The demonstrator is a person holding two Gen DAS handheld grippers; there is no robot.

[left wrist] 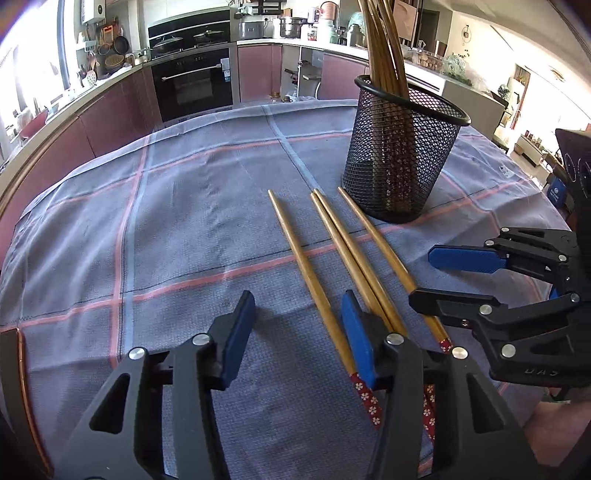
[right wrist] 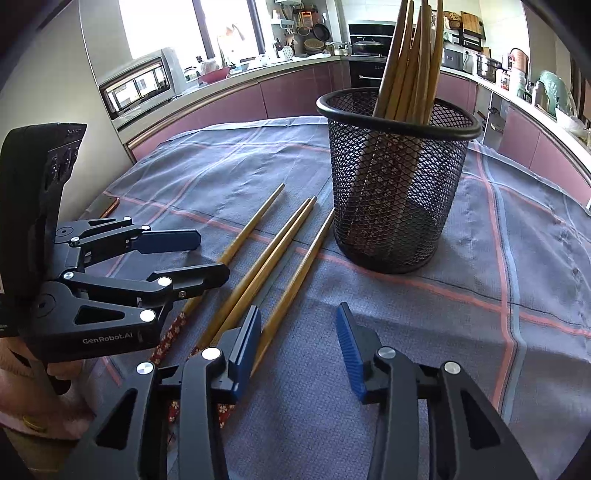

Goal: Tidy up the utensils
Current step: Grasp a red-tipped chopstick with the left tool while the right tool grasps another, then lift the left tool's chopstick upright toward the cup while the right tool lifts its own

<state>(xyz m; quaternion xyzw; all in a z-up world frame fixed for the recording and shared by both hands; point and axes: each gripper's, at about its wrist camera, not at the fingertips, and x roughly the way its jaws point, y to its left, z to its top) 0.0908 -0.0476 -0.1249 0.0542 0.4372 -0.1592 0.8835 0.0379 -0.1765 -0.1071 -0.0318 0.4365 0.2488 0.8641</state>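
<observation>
Four loose chopsticks lie on the tablecloth just in front of the black mesh holder, their thin tips pointing toward it and the nearest tip almost at its base; two of them lie pressed together in the middle, with a single one on each side. More chopsticks stand inside the holder, tips up. Your left gripper is spread wide with nothing between its blue pads, its right finger over the middle pair. Your right gripper is likewise open and empty, its left finger above the chopstick nearest the holder. Only the left view shows the red flower-patterned handle ends clearly, along with the oven behind the holder and the living area off to the holder's right. Only the right view shows the window and the counter appliance to the holder's left, and your hand with a ring at the left gripper's handle. The cloth is grey-blue with pink and pale blue lines, and pink-fronted kitchen cabinets curve round behind the holder.
</observation>
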